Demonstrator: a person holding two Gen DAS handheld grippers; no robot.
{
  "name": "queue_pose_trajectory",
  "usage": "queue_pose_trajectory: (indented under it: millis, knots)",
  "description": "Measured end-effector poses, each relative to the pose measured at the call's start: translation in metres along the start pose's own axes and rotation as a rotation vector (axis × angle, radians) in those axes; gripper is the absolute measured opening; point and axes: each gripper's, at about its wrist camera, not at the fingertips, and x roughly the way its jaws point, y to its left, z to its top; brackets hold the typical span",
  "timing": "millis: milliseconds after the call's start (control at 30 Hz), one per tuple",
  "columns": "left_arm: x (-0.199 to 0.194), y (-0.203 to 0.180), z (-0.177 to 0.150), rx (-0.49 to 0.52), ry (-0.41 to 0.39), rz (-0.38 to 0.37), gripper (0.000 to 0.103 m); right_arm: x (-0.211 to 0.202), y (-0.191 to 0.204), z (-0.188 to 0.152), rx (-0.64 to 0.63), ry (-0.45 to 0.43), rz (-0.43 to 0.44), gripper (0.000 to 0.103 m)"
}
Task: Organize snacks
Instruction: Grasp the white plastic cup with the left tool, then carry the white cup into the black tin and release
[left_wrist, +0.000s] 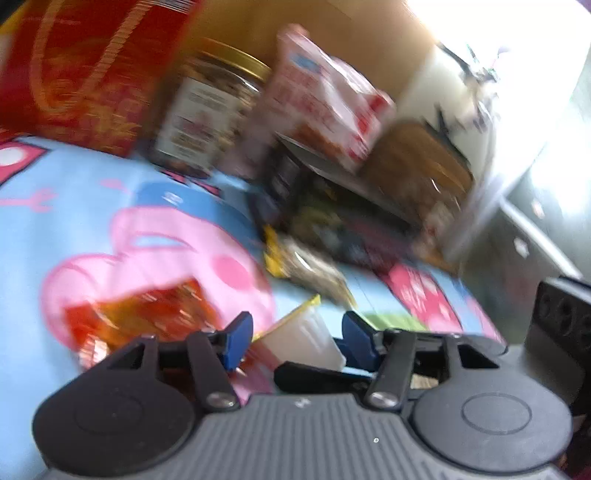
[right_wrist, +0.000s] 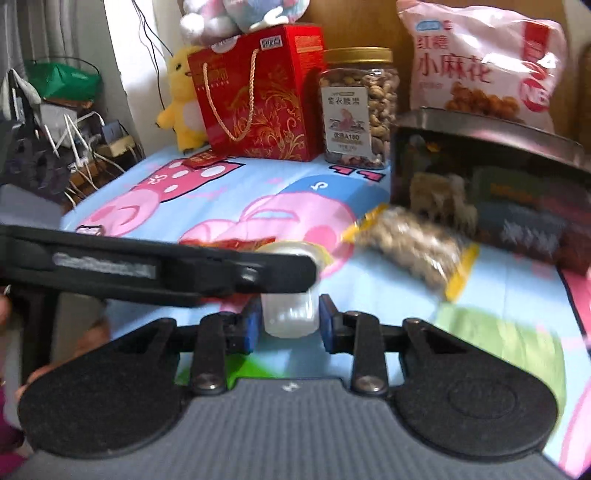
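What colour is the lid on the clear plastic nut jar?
Gold; the clear plastic nut jar's lid shows best in the right wrist view.

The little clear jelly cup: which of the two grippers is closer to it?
Right. The right gripper has its fingers closed on the jelly cup. The left gripper is open, its fingers apart on either side of the cup without touching.

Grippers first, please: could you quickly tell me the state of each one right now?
Left gripper: open, jelly cup between its fingers, ungripped.
Right gripper: shut on the jelly cup.
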Motion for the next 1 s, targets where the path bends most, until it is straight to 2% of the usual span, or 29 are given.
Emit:
queue_pose_trajectory:
  millis: [67, 200, 500, 667, 800, 1000]
  knots:
    - [0.004, -0.012, -0.004, 0.065, 0.016, 0.006, 0.050, -0.007, 0.006, -0.009, -0.010, -0.024, -0.035, 0.036]
    - [0.007, -0.029, -0.010, 0.115, 0.027, 0.005, 0.050, -0.017, 0.006, -0.017, 0.005, -0.045, -0.065, 0.036]
    - [0.011, -0.041, -0.012, 0.100, 0.058, -0.005, 0.049, -0.029, 0.000, -0.029, 0.044, -0.077, -0.070, 0.038]
    - [0.009, -0.046, -0.008, 0.077, 0.063, -0.005, 0.049, -0.036, 0.003, -0.033, 0.036, -0.108, -0.072, 0.034]
    - [0.003, -0.065, 0.013, 0.132, 0.005, -0.010, 0.049, -0.052, 0.001, -0.020, 0.013, -0.194, -0.091, 0.034]
    - [0.021, -0.087, 0.075, 0.154, -0.076, -0.024, 0.048, -0.063, -0.022, 0.026, -0.057, -0.303, -0.155, 0.034]
